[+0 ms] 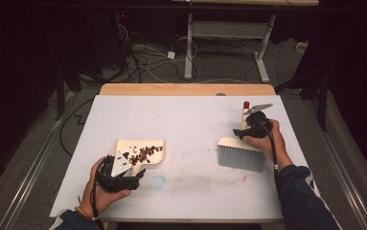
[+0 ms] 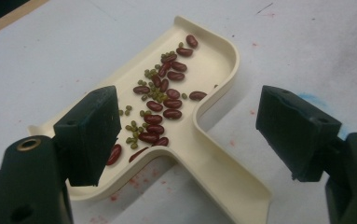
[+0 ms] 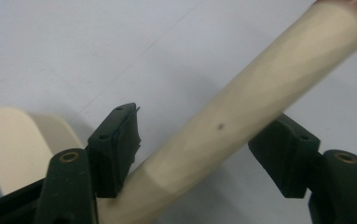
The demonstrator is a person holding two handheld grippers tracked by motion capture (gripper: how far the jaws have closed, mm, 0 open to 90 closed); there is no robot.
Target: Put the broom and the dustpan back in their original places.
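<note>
Straddling the dustpan handle w/ jaws spread, your left gripper isn't gripping; beans sit inside. Right gripper jaws flank brush handle, not pinching.

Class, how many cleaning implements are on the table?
2: a cream dustpan holding beans, before the left tool; a brush, its handle between the right tool's jaws.
</note>
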